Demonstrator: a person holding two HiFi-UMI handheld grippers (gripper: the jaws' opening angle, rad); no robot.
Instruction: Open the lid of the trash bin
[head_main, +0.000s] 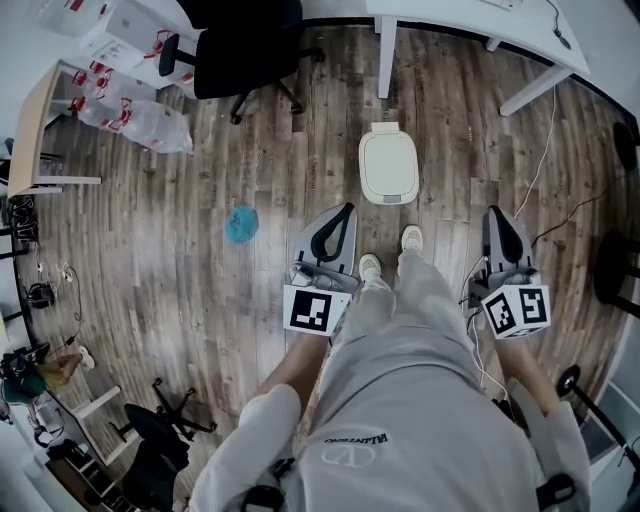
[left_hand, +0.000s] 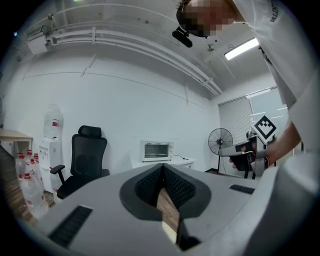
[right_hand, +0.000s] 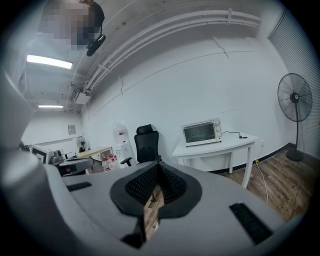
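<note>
The left gripper (head_main: 346, 210) and right gripper (head_main: 497, 212) are held side by side at waist height, both pointing forward, well apart, with the person's 2 white shoes (head_main: 371, 268) on the wood floor (head_main: 250, 300) between them.

In its own view the left gripper (left_hand: 162, 167) has its ribbed pads pressed together at the tip and grips nothing; only a sliver of floor shows through the gap behind them. The right gripper (right_hand: 159, 167) is the same: pads meeting at the tip, nothing between.

The bin (head_main: 386, 128) stands on the floor ahead of both grippers, between their lines and nearer the left one's tip, touched by neither. Its cream lid (head_main: 388, 170) lies flat and closed.

A blue wad (head_main: 241, 224) lies on the floor just left of the left gripper. A black chair (head_main: 240, 45) stands far ahead to the left, and a white desk (head_main: 470, 25) stands beyond the bin. A cable (head_main: 545, 150) trails over the floor ahead of the right gripper. An oven (right_hand: 201, 132) sits on the desk, and a fan (right_hand: 298, 97) stands right of it.
</note>
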